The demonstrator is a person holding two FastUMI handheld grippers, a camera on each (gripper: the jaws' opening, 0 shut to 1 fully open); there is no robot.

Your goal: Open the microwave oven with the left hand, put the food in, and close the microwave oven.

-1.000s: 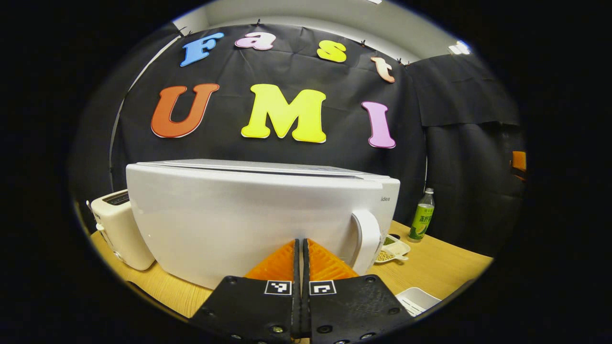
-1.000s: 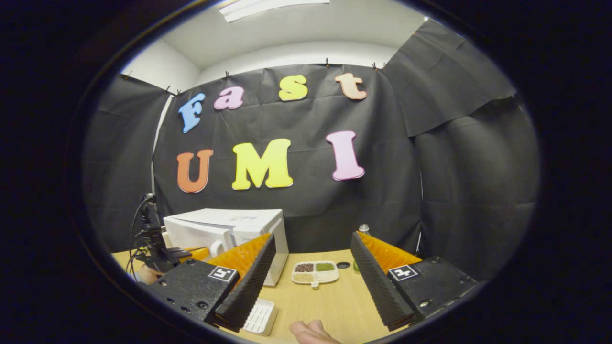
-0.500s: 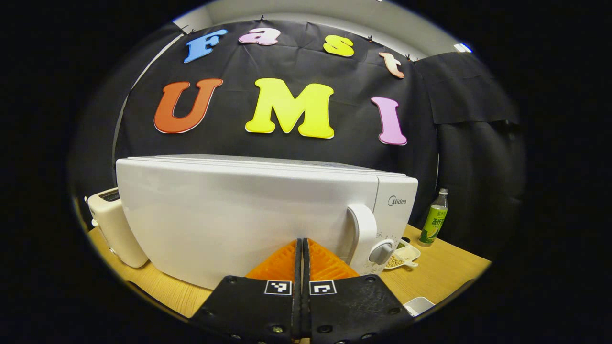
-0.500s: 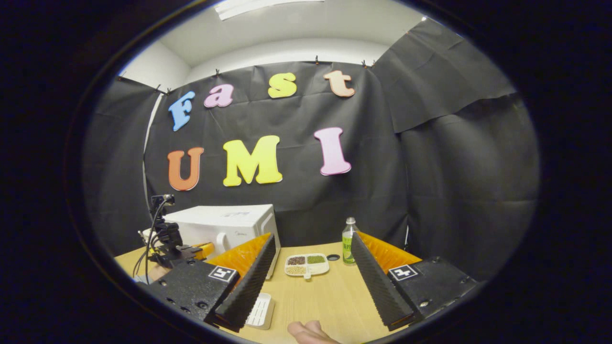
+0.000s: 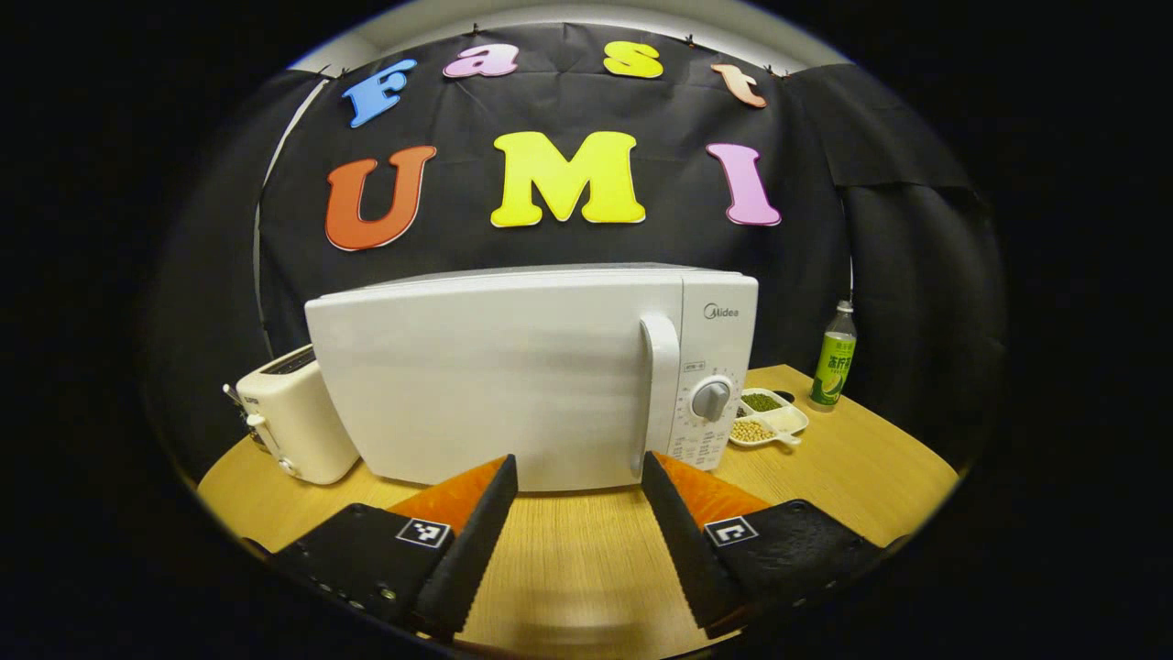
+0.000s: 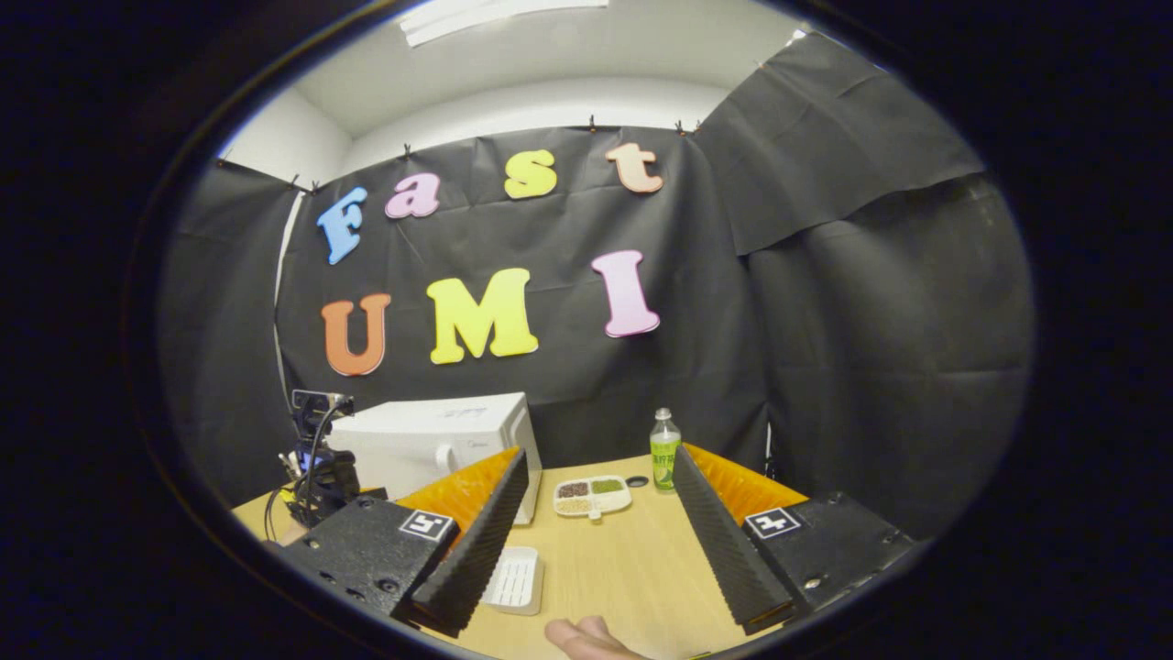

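microwave (image 5: 513, 376) sits shut at the middle of the desk (image 5: 568, 559), door flush with the body, handle (image 5: 662, 385) upright just left of the dial (image 5: 710, 400). my left gripper (image 5: 577, 522) hangs in front of the door, jaws spread wide, nothing between them, not touching the door or the handle.

right gripper (image 6: 596, 541) is off to the side, jaws spread too and empty. in the right gripper view the microwave (image 6: 431, 445) stands at the far left of the desk, with my left gripper's rig (image 6: 316, 458) in front of it.

food: a divided dish (image 5: 768, 420) of beans and grains lies on the desk just right of the microwave, near a green bottle (image 5: 834, 353). in the right gripper view the dish (image 6: 593, 496) is out on the desk, not inside. a white tray (image 6: 515, 579) lies closer to me; cannot tell what it holds.

toaster (image 5: 289, 426) stands left of the microwave, just beside it.

judgement: if that dish is the food, nothing of the task is done as things lie. door shut, food outside, both jaws free. all left: hook the handle with the left, swing the door, load the dish, shut it.
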